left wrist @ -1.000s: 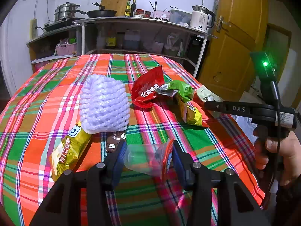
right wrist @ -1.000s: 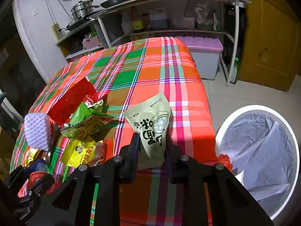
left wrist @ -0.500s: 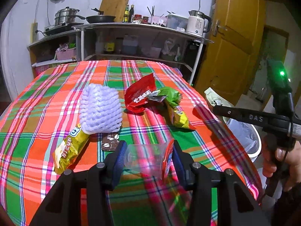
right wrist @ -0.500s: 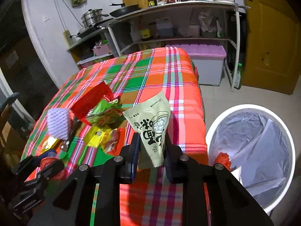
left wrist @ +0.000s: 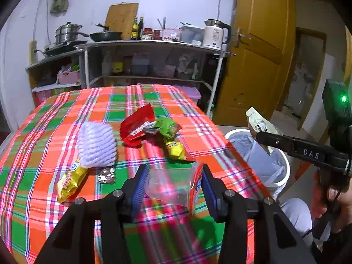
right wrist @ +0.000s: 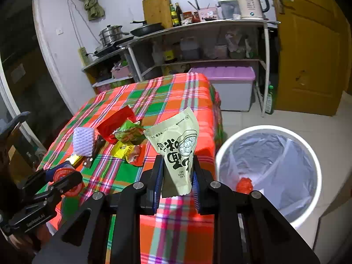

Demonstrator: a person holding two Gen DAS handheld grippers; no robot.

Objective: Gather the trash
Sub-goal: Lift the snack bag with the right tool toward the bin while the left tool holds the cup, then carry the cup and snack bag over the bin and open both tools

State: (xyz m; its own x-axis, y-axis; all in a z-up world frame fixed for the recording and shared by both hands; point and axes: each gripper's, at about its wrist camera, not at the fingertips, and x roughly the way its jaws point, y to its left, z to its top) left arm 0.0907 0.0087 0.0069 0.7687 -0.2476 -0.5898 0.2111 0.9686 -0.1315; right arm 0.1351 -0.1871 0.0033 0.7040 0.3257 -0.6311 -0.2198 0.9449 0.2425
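Both grippers loaded, both lifted off the table (left wrist: 39, 145).

Left gripper (left wrist: 173, 184): blue pads closed on a clear cup (left wrist: 169, 187) with a red-printed lid or rim. Cup held sideways, long axis running across the jaws, lidded end against the right pad. Squeezed end to end, probably because the thin wall would buckle under a grip on its sides. Cup empty as far as the blur allows.

Right gripper (right wrist: 177, 180): pads pinched on the narrow lower end of a pale green packet (right wrist: 178, 145). Packet standing upright, long axis pointing up and away from the camera, wide end uppermost, print facing the lens. Held by the tail so that the bulk hangs clear of the jaws and should drop freely on release. Same packet visible in the left view, poking up past the right gripper's finger, above the bin (left wrist: 275, 183).

Bin (right wrist: 312, 154): white, lined with a clear bag, on the floor just beside the table's corner, a red scrap already inside. Packet close to its rim but not over the opening yet; cup further back, above the cloth.

Left on the table: foam net (left wrist: 96, 145), red wrapper (left wrist: 136, 127), green wrapper (left wrist: 167, 125), yellow packets (left wrist: 176, 149), small foil piece (left wrist: 106, 175).
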